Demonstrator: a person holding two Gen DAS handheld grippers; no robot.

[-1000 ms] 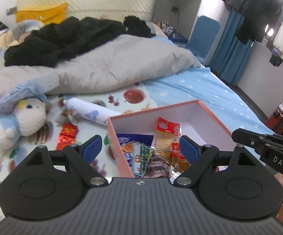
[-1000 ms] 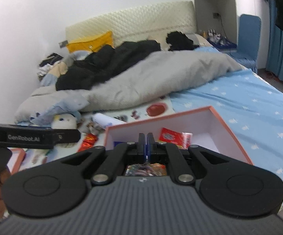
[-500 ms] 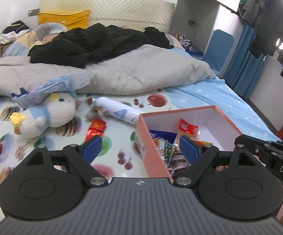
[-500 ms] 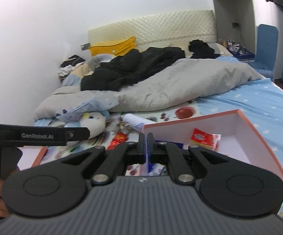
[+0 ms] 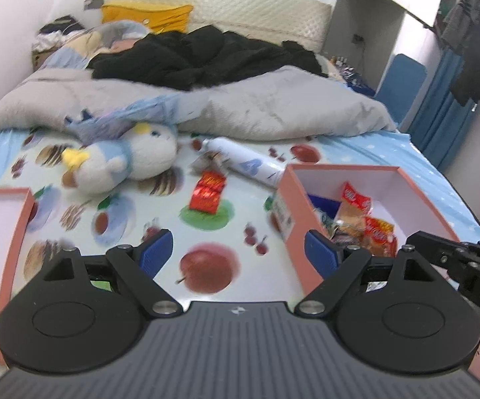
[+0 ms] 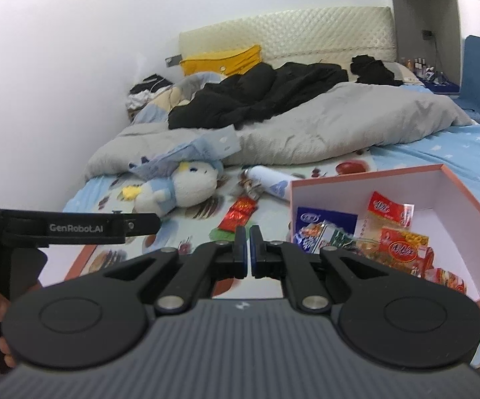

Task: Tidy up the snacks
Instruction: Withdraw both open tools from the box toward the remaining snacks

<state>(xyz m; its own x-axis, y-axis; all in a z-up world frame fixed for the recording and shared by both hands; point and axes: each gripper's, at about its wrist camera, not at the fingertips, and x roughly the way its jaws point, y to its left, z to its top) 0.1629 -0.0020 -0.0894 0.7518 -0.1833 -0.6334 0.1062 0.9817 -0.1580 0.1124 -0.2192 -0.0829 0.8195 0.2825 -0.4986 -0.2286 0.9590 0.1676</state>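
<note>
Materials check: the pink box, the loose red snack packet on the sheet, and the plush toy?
Pink box: looks like rigid paperboard, matte pink outside, white inside; straight thin walls, crisp corners.
Red snack packet: likely metallised plastic film; glossy, crinkled, catching highlights.
Plush toy: soft pile fabric, presumably stuffed; fuzzy matte surface, rounded shape. Blur hides finer texture.

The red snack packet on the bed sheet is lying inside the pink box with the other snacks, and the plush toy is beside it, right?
Not quite. The red snack packet lies on the bed sheet outside the pink box, between the box and the plush toy. The left wrist view shows it.
</note>
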